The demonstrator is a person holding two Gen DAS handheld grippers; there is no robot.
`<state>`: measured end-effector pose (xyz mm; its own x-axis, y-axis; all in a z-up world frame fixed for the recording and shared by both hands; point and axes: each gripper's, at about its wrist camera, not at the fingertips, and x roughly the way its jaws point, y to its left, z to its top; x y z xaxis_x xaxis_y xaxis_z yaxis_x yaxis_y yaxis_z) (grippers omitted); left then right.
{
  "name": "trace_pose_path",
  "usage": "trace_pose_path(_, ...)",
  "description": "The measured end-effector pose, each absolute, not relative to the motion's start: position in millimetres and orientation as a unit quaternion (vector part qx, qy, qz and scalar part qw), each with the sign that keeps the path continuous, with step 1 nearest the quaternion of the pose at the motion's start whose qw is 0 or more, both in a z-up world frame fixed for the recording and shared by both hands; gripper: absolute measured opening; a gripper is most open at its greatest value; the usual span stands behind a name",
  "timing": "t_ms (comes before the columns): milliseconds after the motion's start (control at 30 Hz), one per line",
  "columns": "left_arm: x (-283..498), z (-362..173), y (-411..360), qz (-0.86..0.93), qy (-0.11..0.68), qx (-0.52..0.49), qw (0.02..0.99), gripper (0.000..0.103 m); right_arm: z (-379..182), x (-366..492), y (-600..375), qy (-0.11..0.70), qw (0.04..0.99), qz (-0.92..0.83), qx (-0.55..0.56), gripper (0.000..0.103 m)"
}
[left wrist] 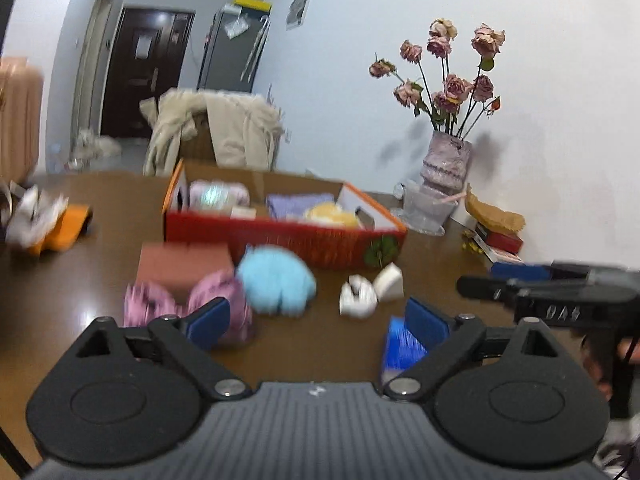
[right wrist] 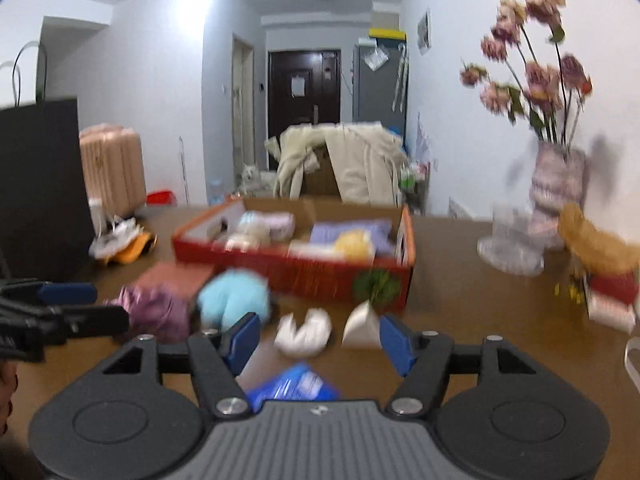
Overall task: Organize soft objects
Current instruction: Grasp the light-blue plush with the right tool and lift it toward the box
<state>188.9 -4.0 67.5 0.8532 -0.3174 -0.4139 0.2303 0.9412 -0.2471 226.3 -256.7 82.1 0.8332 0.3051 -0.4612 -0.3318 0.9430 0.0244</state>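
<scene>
Where the blue packet (right wrist: 292, 386) lies nearest on the worktop (left wrist: 320, 344): left gripper (left wrist: 320, 318) and right gripper (right wrist: 320, 344), jaws spread and empty. Beyond: white socks (right wrist: 304, 332), blue plush (left wrist: 276, 280), pink fabric (left wrist: 224, 300) (blurred). Farthest: red box (left wrist: 288, 240), partly filled.

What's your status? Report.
Left gripper and right gripper open, empty. Blue plush, pink cloth, white socks on table, outside red box. Nothing in the way.
</scene>
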Motion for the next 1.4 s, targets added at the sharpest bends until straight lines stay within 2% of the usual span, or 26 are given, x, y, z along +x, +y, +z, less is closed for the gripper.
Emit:
trace_pose_path(200, 176, 45, 23, -0.129, 0.265, -0.081, 0.952, 0.098, 56, 202, -232, 0.270, 0.953, 0.135, -0.007, 0.067)
trace_pose_path(433, 185, 46, 49, -0.130, 0.266, -0.091, 0.951, 0.098, 57, 201, -202, 0.268, 0.955, 0.128, -0.009, 0.065)
trace_pose_path(833, 241, 41, 55, -0.120, 0.280, -0.080, 0.949, 0.098, 45, 248, -220, 0.307, 0.951, 0.038, 0.002, 0.065)
trace_pose_path(900, 249, 36, 56, -0.117, 0.290, -0.089, 0.946, 0.098, 38, 258, -223, 0.322, 0.946, 0.039, 0.008, 0.063)
trace_pose_path(1000, 258, 26, 61, -0.117, 0.299, -0.105, 0.941, 0.099, 32, 269, -221, 0.341, 0.936, 0.083, 0.035, 0.052)
trace_pose_path(1133, 260, 25, 60, -0.112, 0.299, -0.103, 0.942, 0.099, 33, 274, -203, 0.326, 0.932, 0.155, 0.037, 0.043)
trace_pose_path(1400, 260, 51, 61, -0.104, 0.266, -0.113, 0.952, 0.097, 64, 286, -194, 0.283, 0.940, 0.185, 0.033, 0.046)
